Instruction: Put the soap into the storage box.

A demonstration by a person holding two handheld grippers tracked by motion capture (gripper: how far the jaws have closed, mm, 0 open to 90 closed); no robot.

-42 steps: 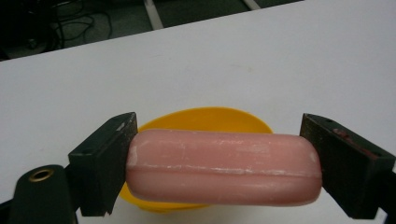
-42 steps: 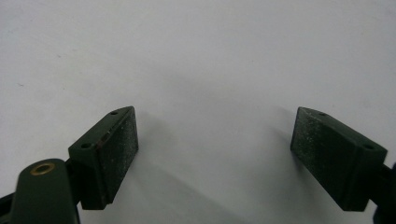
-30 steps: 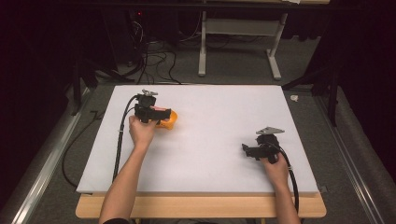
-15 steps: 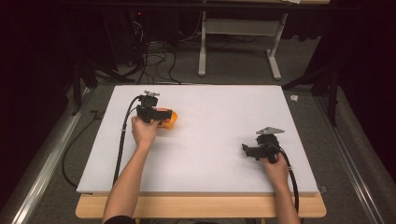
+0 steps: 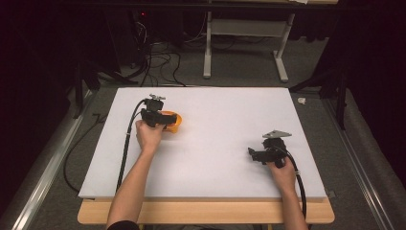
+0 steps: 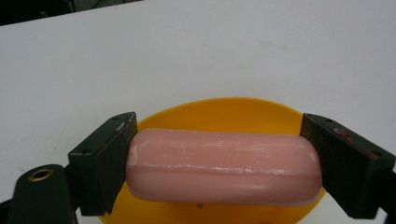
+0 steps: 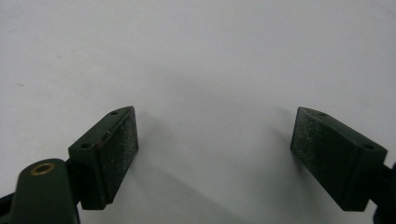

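From the high view the left gripper [image 5: 168, 120] hid its load above the yellow dish [image 5: 174, 122] on the white table [image 5: 215, 143]. Its own view showed a pink soap bar [image 6: 224, 166] clamped lengthwise between the jaws, over the dish. The right gripper [image 7: 215, 154] stood wide apart, well away.

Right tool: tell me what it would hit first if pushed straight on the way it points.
Probably nothing. The right tool stands open over the bare white table, pointing toward the table's middle in the high view. The orange dish lies farther off and looks to be off that line, though depth is unclear.
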